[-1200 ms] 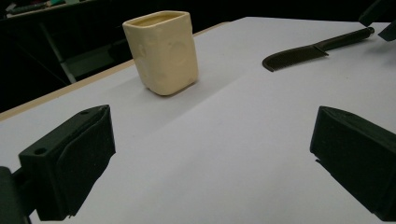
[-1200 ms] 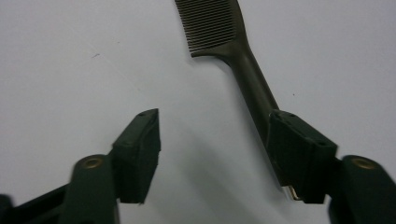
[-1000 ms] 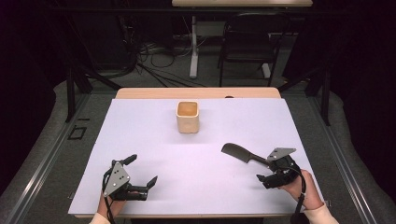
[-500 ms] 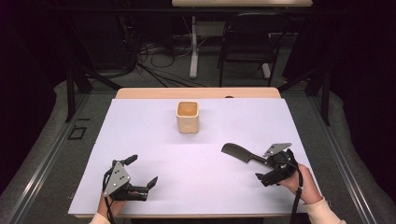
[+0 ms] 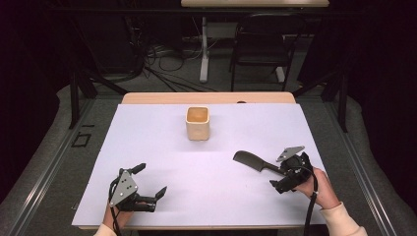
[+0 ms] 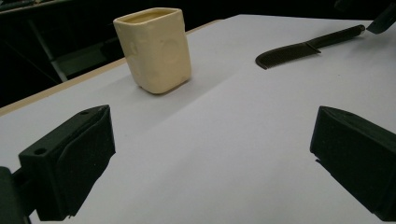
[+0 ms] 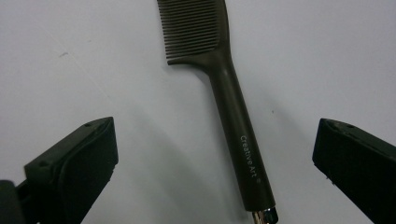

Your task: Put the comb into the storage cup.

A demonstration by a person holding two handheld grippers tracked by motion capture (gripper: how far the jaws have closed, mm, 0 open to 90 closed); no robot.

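Right gripper (image 5: 289,178): jaws have just been opening, now spread wide, released, pads clear of the handle. Black comb (image 7: 224,93) lies flat on the counter (image 5: 147,142) between them, teeth pointing away; a second ago it sat a little further from me, at the same slant. I read this as the comb just set down, or a grip let go for another try. Left gripper (image 5: 147,196) released too, resting near the front edge, nothing between its jaws. Cream square cup (image 5: 197,123) stands upright mid-counter, well apart from the comb

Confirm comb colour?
Dark brown-black comb, with white lettering on its handle; the right gripper view shows it best.
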